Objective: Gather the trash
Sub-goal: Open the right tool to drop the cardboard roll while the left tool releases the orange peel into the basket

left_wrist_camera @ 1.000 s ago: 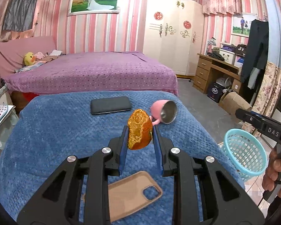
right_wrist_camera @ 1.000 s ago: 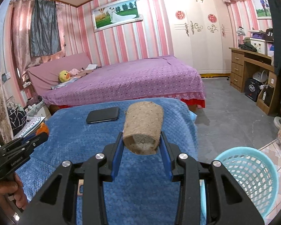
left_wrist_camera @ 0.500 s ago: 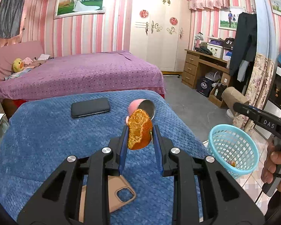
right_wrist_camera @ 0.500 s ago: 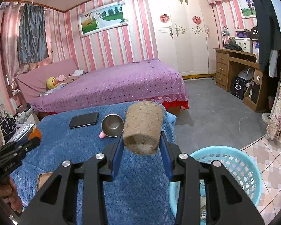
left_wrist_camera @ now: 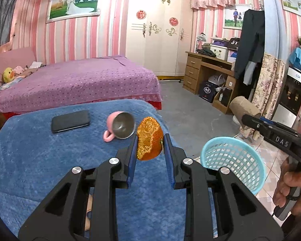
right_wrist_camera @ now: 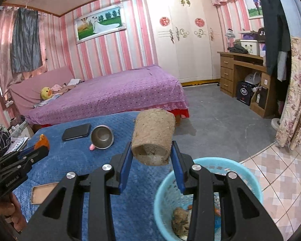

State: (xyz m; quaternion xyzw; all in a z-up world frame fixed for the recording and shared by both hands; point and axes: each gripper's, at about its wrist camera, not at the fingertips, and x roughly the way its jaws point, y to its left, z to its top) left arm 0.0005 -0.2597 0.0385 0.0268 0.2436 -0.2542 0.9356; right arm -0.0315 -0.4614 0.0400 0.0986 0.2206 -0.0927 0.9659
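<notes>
My right hand-held gripper (right_wrist_camera: 151, 161), clamping the roll (right_wrist_camera: 153, 137), is nearer the basket (right_wrist_camera: 250, 177), just below-right; left hand-held gripper (left_wrist_camera: 149, 156) w/ peel (left_wrist_camera: 149, 138) sits over the worktop (left_wrist_camera: 36, 152).

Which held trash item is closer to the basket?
The cardboard roll in the right hand-held gripper, at the blue basket's rim. The orange peel in the left hand-held gripper hangs over the blanket.

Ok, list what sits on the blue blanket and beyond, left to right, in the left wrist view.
Black phone → pink cup → orange peel in the left gripper → blue basket → cardboard tube in the right gripper.
</notes>
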